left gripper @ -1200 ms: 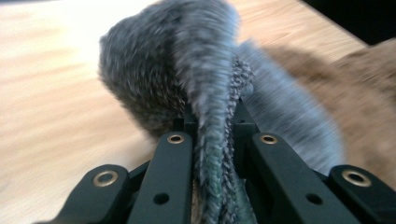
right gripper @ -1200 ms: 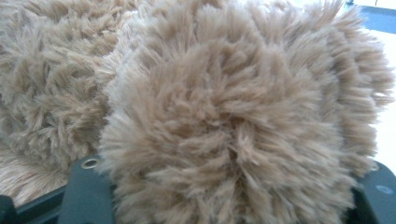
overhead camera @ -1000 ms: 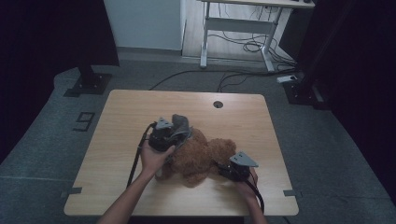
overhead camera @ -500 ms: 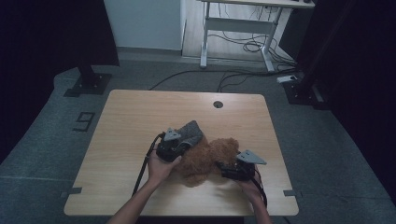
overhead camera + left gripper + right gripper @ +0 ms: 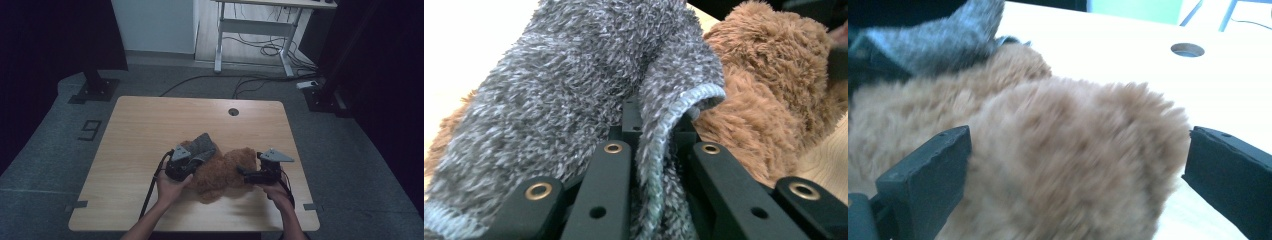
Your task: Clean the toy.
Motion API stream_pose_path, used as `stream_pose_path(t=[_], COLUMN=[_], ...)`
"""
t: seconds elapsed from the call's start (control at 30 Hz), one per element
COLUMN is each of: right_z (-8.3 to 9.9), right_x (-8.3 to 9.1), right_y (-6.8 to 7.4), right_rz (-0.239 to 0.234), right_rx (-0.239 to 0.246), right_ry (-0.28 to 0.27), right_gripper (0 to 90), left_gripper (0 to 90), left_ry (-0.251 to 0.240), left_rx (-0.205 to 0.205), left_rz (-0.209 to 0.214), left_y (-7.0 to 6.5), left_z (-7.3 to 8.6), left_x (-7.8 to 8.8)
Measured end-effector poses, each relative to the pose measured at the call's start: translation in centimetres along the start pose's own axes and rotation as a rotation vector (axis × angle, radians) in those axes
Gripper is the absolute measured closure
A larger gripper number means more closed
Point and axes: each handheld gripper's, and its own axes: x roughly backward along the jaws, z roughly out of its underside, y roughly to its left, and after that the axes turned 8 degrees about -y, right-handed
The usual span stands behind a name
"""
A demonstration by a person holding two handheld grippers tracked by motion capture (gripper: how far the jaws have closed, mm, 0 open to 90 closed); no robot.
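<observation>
A brown plush teddy bear [image 5: 220, 172] lies on the wooden table [image 5: 150, 125] near its front edge. A fuzzy grey sock [image 5: 202, 146] lies over the bear's left part. My left gripper [image 5: 192, 161] is shut on the sock's hemmed edge [image 5: 664, 130], with the sock [image 5: 574, 90] draped over its jaws and the bear [image 5: 769, 85] behind. My right gripper [image 5: 245, 174] is at the bear's right side and stands open. Its jaws sit wide on either side of a rounded part of the bear [image 5: 1013, 90], around the right gripper's midpoint [image 5: 1080, 145]. The sock [image 5: 943, 40] shows beyond.
A round cable hole [image 5: 233, 111] sits at the table's far middle. Beyond the table stand a white desk frame [image 5: 250, 30] with cables on the floor and a black stand base [image 5: 92, 87] at far left. A "9" [image 5: 90, 129] marks the floor.
My left gripper has drawn the grey sock nearer to me and a little right over the bear. My right gripper has closed in on the bear's right side.
</observation>
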Motion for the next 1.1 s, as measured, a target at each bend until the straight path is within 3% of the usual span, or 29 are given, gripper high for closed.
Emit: stream_pose_path(t=[0.1,0.17,0.3,0.33,0.4,0.47,0.5,0.53,0.57,0.6,0.67,0.7,0.77,0.8,0.9,1.0,1.03,1.1], right_z=[-0.7,-1.3,-1.1,-0.5,-0.1,1.0,1.0,1.7,1.7,2.3,2.5,2.5,2.6,2.4,2.1,1.5,1.5,1.3], right_x=[-0.5,-1.3,-2.7,-3.1,-3.1,-3.2,-3.2,-3.3,-3.3,-3.2,-2.9,-2.9,-2.7,-2.4,-2.1,-1.9,-1.9,-2.2], right_y=[-0.4,-0.5,-0.8,-1.0,-1.1,-1.3,-1.3,-1.4,-1.4,-1.3,-1.1,-1.1,-0.8,-0.2,0.3,0.7,0.7,1.1], right_rz=[-0.008,0.001,-0.03,-0.061,-0.078,-0.129,-0.129,-0.171,-0.171,-0.214,-0.22,-0.22,-0.217,-0.196,-0.18,-0.161,-0.161,-0.137], right_rx=[-0.007,0.009,-0.008,-0.041,-0.054,-0.113,-0.113,-0.147,-0.147,-0.172,-0.16,-0.16,-0.132,-0.086,-0.052,-0.058,-0.058,-0.033], right_ry=[0.015,0.047,0.126,0.153,0.162,0.205,0.205,0.237,0.237,0.242,0.221,0.221,0.209,0.188,0.167,0.069,0.069,0.014], right_gripper=[0.0,0.0,0.0,0.0,0.0,0.0,0.0,3.6,3.6,12.4,23.8,23.8,35.6,43.9,48.3,52.0,52.0,53.1], left_gripper=[82.8,82.8,82.9,82.9,82.9,82.9,82.9,82.9,82.9,82.9,82.9,82.9,82.9,82.9,82.9,83.0,83.0,82.9], left_ry=[-0.003,-0.011,-0.023,-0.026,-0.028,-0.031,-0.031,-0.03,-0.03,-0.03,-0.034,-0.034,-0.042,-0.061,-0.075,-0.091,-0.098,-0.124], left_rx=[-0.003,-0.004,-0.006,-0.009,-0.01,-0.016,-0.017,-0.022,-0.022,-0.031,-0.025,-0.025,-0.016,-0.015,-0.017,0.0,0.004,0.011], left_rz=[0.004,0.006,0.016,0.025,0.031,0.038,0.041,0.045,0.045,0.041,0.041,0.041,0.043,0.037,0.031,0.026,0.02,-0.006], left_y=[-0.3,-0.5,-0.7,-0.8,-0.9,-1.1,-1.2,-1.5,-1.5,-1.6,-1.6,-1.6,-1.5,-1.5,-1.4,-0.6,-0.3,0.3], left_z=[0.2,0.4,0.9,1.1,1.2,1.4,1.4,1.5,1.5,1.6,1.6,1.6,1.6,1.5,1.3,0.7,0.4,-0.2], left_x=[0.3,0.6,1.1,1.4,1.6,1.8,1.9,2.0,2.0,2.1,2.2,2.2,2.3,2.4,2.6,2.9,3.0,3.1])
